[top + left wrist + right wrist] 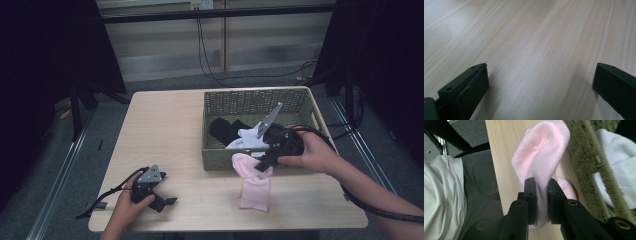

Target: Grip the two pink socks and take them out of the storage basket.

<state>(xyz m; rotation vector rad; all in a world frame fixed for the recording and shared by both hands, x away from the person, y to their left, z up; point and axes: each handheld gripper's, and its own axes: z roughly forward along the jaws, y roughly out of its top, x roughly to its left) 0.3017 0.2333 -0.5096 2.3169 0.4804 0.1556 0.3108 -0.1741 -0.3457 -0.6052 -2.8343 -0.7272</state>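
- Right gripper (541,202): the jaws are clenched on a pink sock (541,155); fabric is pinched flat between the two black pads and bulges out beyond them.
- Left gripper (159,199): the jaws stand spread wide apart with nothing between them. In the left gripper view, bare bench (544,45) wood lies between them. This gripper rests at about 7 o'clock on the bench top.
- Pink sock location: in the high view the pink sock (254,187) hangs from the right gripper (263,161) just outside the front wall of the woven basket (220,155), at about 5 o'clock on the bench. Its lower end appears to touch the bench surface; the upper end is raised at the jaws.
- Basket contents: a white sock (248,137) and a dark garment (224,127) lie inside the basket, at about 1 o'clock on the bench.
- Progress, as a judgement: the work in hand appears to be emptying the basket onto the bench. One item is out over the rim but not yet released or laid flat.
- Remaining, as a judgement: set the pink sock down, then fetch the white and dark items.
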